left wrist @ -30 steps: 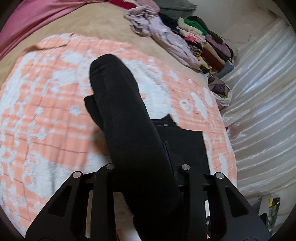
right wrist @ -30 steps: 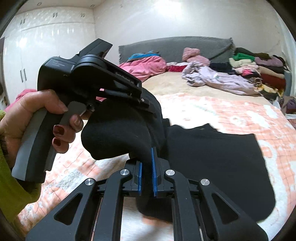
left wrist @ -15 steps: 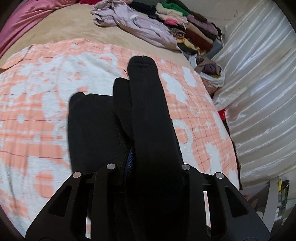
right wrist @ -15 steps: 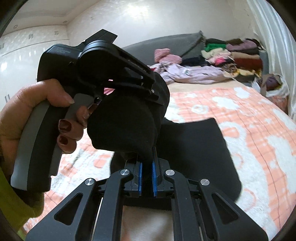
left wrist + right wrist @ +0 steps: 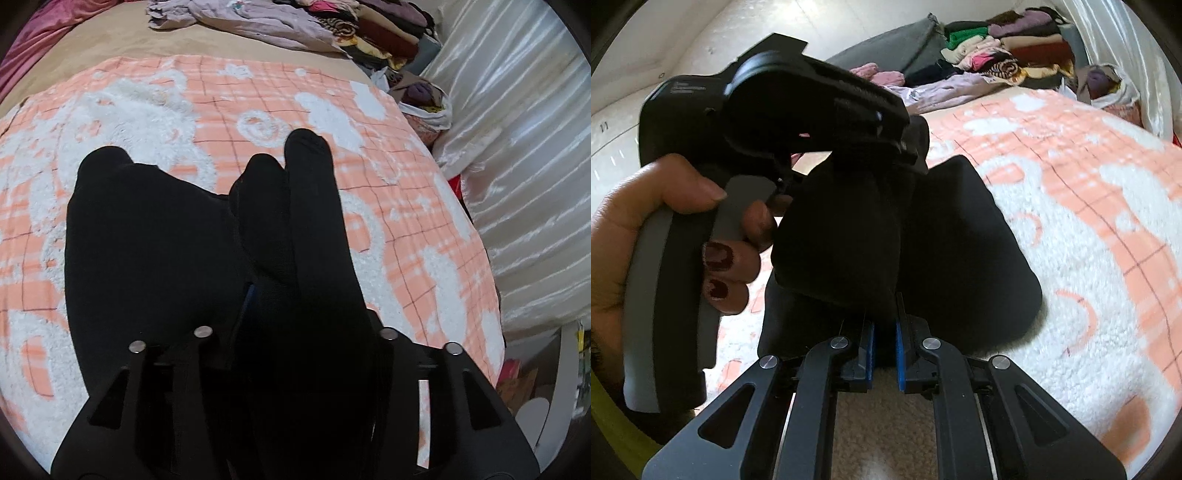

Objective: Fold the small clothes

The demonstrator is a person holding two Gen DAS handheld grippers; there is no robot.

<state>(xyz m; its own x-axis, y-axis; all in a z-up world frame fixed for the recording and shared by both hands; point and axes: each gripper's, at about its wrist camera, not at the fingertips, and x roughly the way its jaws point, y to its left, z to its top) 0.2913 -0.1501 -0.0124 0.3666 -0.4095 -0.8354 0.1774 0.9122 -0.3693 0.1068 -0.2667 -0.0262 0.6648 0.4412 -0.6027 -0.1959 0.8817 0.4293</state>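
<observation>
Watching my left gripper (image 5: 295,310) open around the black garment (image 5: 155,251) draped just ahead of it on the bed (image 5: 399,206), I fear the fold slumps crooked if my right gripper (image 5: 884,347), clamped shut on the fabric's edge, tugs it.

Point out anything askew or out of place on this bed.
The black garment is only half laid on the orange checked blanket; part of it is bunched between both grippers. Beyond it, a lilac garment sprawls crumpled beside the stacked clothes. No damage shows.

Black garment (image 5: 147,251), seemingly folded, on blanket (image 5: 229,96)
</observation>
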